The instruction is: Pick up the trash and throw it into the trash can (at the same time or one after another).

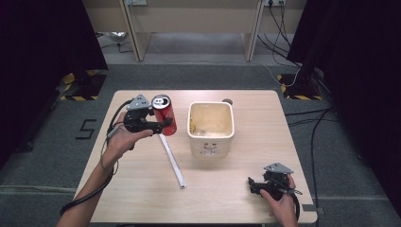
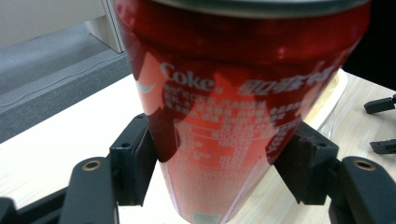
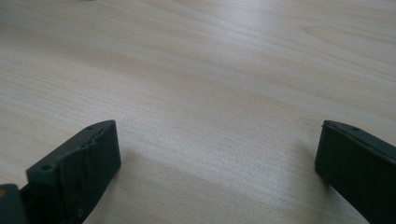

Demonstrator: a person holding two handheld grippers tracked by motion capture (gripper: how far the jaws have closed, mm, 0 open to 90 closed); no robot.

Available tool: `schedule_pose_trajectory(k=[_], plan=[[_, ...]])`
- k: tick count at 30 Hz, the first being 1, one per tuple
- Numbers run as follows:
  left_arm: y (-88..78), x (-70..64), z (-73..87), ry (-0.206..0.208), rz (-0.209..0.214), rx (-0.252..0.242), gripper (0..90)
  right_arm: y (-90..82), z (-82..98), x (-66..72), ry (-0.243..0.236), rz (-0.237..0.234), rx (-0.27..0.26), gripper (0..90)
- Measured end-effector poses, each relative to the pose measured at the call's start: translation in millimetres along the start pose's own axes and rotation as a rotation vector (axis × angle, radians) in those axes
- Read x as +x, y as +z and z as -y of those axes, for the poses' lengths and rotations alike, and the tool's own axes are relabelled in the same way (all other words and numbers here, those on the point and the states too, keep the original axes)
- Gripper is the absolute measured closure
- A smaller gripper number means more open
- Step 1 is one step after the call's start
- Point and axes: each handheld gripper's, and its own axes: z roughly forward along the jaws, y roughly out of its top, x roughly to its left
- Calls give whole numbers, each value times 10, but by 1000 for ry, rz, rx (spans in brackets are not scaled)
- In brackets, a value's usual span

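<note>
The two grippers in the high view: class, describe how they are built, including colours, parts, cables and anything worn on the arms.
Both the left gripper and the right gripper are black, each topped by a grey three-cornered plate. Each has two blocky black jaws with small screw holes. A black cable trails from each. The forearms are bare, with no sleeves in sight.

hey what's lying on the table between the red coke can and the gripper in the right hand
A white strip lies slantwise on the table, in the high view, between the Coke can held by the left gripper and the right gripper; the cream bin stands just beside that line.
</note>
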Motion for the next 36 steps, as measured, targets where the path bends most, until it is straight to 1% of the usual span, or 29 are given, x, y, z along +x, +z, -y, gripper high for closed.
schedule_pose_trajectory(k=[2,3,5,6,7,8,9,11,12,13,15,17,18,19,20,21,22,25,28,30,31,33,34,35,36], plan=[[-4,4,-16,1,1,0,345,0,0,0,0,0,0,5],[-21,6,-47,-12,-3,1,345,0,0,0,-1,0,0,4],[-27,7,-65,-11,-4,-2,345,0,0,-1,-1,0,-1,5],[-32,19,-109,13,3,-19,345,0,0,0,0,0,0,5],[-33,20,-130,17,5,-27,345,0,0,0,0,0,0,5],[-35,16,-148,14,4,-29,345,0,0,0,0,0,0,5],[-43,-3,-159,-8,-4,-18,345,0,0,-1,-1,1,0,5],[-37,-13,-172,-8,-1,-20,345,0,0,0,0,0,0,5],[-17,-13,-189,18,11,-32,345,0,0,0,0,0,0,5],[1,-36,-209,21,17,-34,345,0,0,0,0,0,0,5],[10,-48,-240,15,23,-38,345,0,0,-1,-1,1,-1,5],[16,-53,-265,18,21,-41,345,0,0,0,0,0,0,5],[20,-81,-295,3,11,-30,344,0,0,0,0,0,0,5],[20,-81,-295,3,11,-30,345,0,0,0,0,0,0,5],[60,-94,-337,27,24,-42,344,0,0,0,0,0,0,4],[60,-94,-337,27,24,-42,344,0,0,0,0,0,0,4],[90,-117,-374,32,26,-40,344,0,0,0,0,0,0,5],[129,-142,-407,31,30,-44,344,0,0,0,0,0,0,5],[227,-223,-463,33,44,-39,344,0,0,0,0,0,0,5],[250,-240,-479,36,48,-38,345,0,0,0,0,0,0,5],[301,-274,-505,35,56,-38,344,0,0,0,-1,1,-1,5],[325,-287,-516,34,60,-36,344,0,0,1,0,1,0,5],[375,-309,-532,31,66,-39,345,-1,0,1,0,0,0,4],[375,-309,-532,31,66,-39,345,-1,0,2,2,0,0,4],[425,-325,-542,27,68,-28,345,-1,0,2,2,-1,0,5]])
